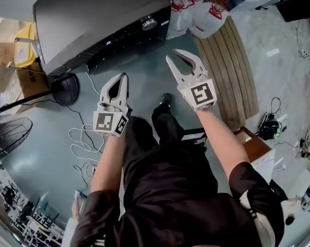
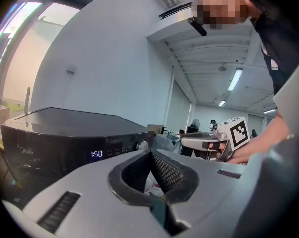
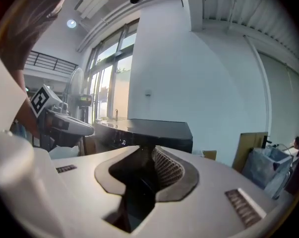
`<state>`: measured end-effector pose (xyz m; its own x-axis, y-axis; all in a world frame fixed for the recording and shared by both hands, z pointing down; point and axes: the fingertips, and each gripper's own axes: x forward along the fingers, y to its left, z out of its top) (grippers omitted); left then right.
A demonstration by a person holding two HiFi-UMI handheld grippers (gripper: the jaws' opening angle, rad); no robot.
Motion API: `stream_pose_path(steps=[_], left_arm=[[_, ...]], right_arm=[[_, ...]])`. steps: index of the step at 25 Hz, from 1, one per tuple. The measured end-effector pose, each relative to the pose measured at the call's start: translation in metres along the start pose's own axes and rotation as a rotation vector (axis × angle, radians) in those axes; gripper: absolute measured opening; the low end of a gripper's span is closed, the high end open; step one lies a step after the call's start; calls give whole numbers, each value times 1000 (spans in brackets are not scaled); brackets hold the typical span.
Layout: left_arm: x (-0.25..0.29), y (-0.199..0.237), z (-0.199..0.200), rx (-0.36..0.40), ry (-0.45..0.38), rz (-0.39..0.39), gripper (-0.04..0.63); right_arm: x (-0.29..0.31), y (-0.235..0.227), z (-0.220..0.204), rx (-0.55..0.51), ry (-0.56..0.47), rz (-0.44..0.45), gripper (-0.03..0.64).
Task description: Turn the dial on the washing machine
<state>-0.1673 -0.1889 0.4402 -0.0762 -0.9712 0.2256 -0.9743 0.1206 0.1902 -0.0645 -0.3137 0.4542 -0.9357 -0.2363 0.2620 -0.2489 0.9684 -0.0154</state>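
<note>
The washing machine (image 1: 93, 19), a dark top-loading unit, is seen at the upper left of the head view, and its round silver dial (image 1: 148, 22) is set at the right end of the front control strip, beside a lit display (image 2: 96, 154) (its digits can be read in the left gripper view). Both grippers are held out above the grey-green floor (image 1: 144, 71), short of the machine and well apart from the dial. The left gripper (image 1: 125, 76) is pointed toward the machine's front with its jaws brought together at the tips, and nothing is held between them. The right gripper (image 1: 172, 54) is held nearer the dial, its jaws parted a little and empty. White bags (image 1: 196, 9) are piled just right of the machine, and a slatted wooden panel (image 1: 232, 60) is laid on the floor beside them.
</note>
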Motion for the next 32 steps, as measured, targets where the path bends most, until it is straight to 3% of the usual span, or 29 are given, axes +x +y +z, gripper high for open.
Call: stream_pose_path(steps=[6, 15, 26, 32], left_arm=[[41, 15, -26, -1, -6, 8, 14], [92, 28, -78, -18, -64, -32, 14], [110, 44, -97, -4, -112, -51, 14], [117, 45, -110, -11, -113, -68, 14]], right_arm=[[60, -17, -12, -250, 1, 29, 169], [117, -22, -40, -755, 29, 46, 243], [155, -28, -51, -1112, 46, -57, 279], [164, -25, -58, -1225, 30, -87, 279]])
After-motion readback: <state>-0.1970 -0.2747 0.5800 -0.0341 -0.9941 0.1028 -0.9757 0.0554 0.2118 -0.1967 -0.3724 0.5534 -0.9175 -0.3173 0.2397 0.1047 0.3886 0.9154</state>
